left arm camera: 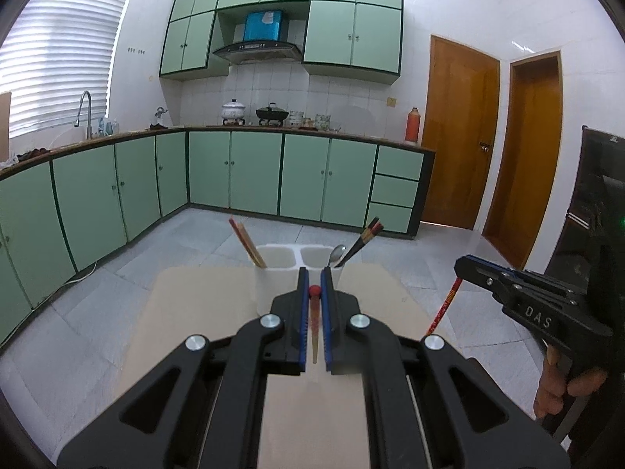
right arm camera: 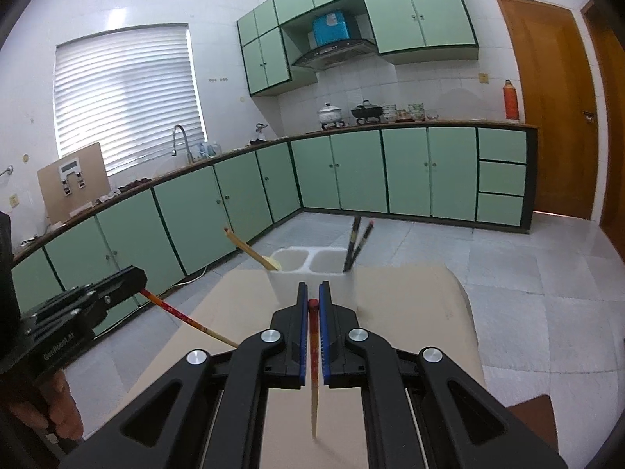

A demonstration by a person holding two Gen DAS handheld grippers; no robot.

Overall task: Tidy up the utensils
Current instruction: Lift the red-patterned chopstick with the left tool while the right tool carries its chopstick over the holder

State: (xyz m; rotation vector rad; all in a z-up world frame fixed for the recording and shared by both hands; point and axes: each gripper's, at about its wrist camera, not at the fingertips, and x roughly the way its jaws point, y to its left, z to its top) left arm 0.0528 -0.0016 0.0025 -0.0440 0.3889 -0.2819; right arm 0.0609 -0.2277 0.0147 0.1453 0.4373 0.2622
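left black two-finger gripper (left arm camera: 313, 293) clamped on red-topped bamboo chopstick (left arm camera: 313, 324), tip down for dropping in | right black gripper (right arm camera: 312, 305) pinching matching chopstick (right arm camera: 315, 383) | white two-cup plastic holder (left arm camera: 273, 269) at beige table's (left arm camera: 187, 312) far edge, already half stocked

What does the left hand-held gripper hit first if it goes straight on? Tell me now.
Most likely the white holder, about at the wall between its two cups. The left hand-held gripper, shut on a chopstick, points right at it, with nothing between. Depth is hard to judge in the fisheye.
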